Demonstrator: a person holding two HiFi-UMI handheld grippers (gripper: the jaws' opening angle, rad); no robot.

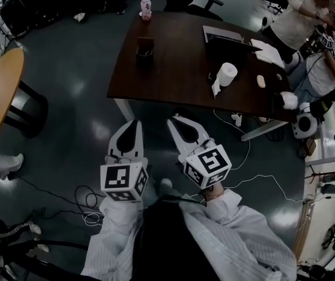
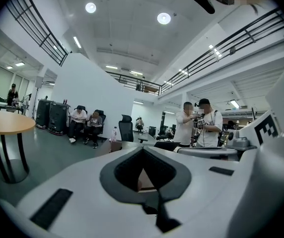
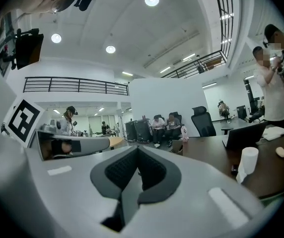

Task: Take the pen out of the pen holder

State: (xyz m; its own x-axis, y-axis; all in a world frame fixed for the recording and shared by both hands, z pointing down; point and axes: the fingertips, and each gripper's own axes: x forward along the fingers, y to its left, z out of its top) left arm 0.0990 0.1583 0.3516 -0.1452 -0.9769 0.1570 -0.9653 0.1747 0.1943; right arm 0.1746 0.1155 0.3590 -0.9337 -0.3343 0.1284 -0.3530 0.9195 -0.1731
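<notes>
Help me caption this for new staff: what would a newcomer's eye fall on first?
The left hand-held gripper and right hand-held gripper, white with marker cubes, sit low in the middle of the head view, both shut and empty, short of the dark table. On it, the pen holder stands near the left edge and a white paper roll right of centre.

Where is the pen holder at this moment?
In the head view, the pen holder stands on the dark table, toward its left edge, nearer the camera than the bottle and left of the laptop.
</notes>
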